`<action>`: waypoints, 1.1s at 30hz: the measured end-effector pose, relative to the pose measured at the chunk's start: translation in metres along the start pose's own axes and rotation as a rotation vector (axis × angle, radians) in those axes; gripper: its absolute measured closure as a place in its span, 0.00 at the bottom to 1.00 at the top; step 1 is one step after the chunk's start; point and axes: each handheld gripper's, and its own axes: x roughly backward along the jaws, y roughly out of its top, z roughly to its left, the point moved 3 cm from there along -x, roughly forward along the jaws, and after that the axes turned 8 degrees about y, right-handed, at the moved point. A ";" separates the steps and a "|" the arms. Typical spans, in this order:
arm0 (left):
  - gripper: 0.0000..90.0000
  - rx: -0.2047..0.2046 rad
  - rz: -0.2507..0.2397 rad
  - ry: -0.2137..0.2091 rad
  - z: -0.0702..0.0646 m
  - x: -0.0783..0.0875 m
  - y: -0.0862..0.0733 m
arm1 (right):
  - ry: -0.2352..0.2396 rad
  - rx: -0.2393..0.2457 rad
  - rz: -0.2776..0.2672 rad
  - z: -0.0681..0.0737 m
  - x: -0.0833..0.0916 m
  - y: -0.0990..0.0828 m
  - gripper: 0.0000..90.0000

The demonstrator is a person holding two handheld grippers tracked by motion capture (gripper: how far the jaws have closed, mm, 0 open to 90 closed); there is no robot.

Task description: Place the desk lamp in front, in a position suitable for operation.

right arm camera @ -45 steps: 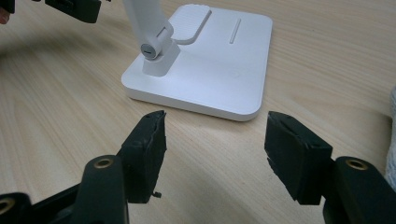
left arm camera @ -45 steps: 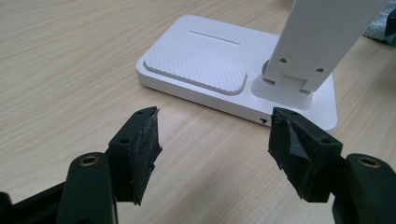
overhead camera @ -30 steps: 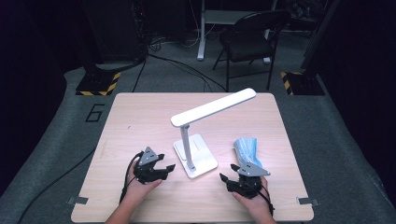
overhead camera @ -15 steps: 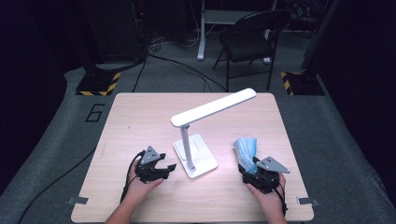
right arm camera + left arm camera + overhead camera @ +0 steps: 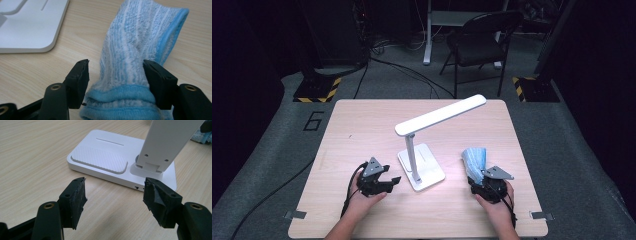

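Note:
A white desk lamp [image 5: 422, 167] stands mid-table, its flat head [image 5: 439, 116] slanting up to the right. My left gripper [image 5: 393, 181] rests left of the lamp base [image 5: 100, 157], pointing at it. Its jaws are open with bare table between them [image 5: 113, 187]. A folded blue-and-white striped cloth [image 5: 475, 159] lies right of the lamp. My right gripper [image 5: 479, 178] is at the cloth's near end. Its jaws [image 5: 115, 67] stand wide with the cloth [image 5: 140, 32] between them. The right pad [image 5: 157, 77] lies against the cloth, and a gap shows at the left pad [image 5: 81, 75].
The wooden table [image 5: 362, 125] has bare room at the back and left. A folding chair [image 5: 479, 42] stands on the floor beyond the far edge. Black-and-yellow striped bases [image 5: 317, 92] sit on the carpet. Cables trail from both grippers toward the near edge.
My right gripper has shifted to the right and slightly forward, and its jaws now sit around the near end of the cloth. The left gripper and the lamp have stayed put.

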 end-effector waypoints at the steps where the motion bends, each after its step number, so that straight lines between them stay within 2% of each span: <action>1: 0.38 0.000 0.000 0.000 0.000 0.000 0.000 | -0.003 0.007 0.002 0.000 -0.002 -0.001 0.43; 2: 0.38 -0.005 0.003 -0.004 0.000 0.001 0.000 | -0.003 0.007 0.002 0.000 -0.002 -0.001 0.43; 4: 0.38 0.013 0.002 -0.007 -0.001 0.001 0.000 | -0.017 0.008 0.004 0.002 -0.005 -0.002 0.43; 5: 0.38 -0.002 -0.002 0.001 0.000 0.001 0.000 | -0.024 0.013 0.020 0.002 -0.005 -0.002 0.43; 8: 0.38 -0.001 0.001 -0.006 -0.001 0.002 0.001 | -0.038 0.021 0.030 0.002 -0.008 -0.003 0.46; 10: 0.38 0.008 -0.012 -0.010 -0.003 0.003 0.002 | -0.040 0.024 0.037 0.000 -0.007 -0.004 0.50; 13: 0.38 -0.001 -0.012 -0.014 -0.003 0.004 0.003 | -0.043 0.025 0.037 -0.003 -0.007 -0.005 0.58; 15: 0.38 -0.005 -0.011 -0.024 -0.003 0.005 0.004 | -0.040 0.014 0.031 -0.004 -0.007 -0.005 0.64; 18: 0.38 0.004 -0.015 -0.035 -0.004 0.006 0.006 | -0.032 -0.002 0.026 -0.006 -0.006 -0.006 0.67; 19: 0.38 -0.006 -0.016 -0.032 -0.005 0.006 0.007 | -0.033 -0.004 0.025 -0.006 -0.006 -0.006 0.68; 22: 0.38 0.010 -0.024 -0.043 -0.008 0.007 0.009 | -0.037 -0.007 0.022 -0.006 -0.005 -0.006 0.69; 28: 0.41 -0.001 -0.034 -0.060 -0.012 0.010 0.015 | -0.048 -0.013 0.022 -0.006 -0.005 -0.005 0.72; 33: 0.42 0.024 -0.035 -0.103 -0.017 0.015 0.023 | -0.053 -0.019 0.009 -0.009 -0.004 -0.005 0.72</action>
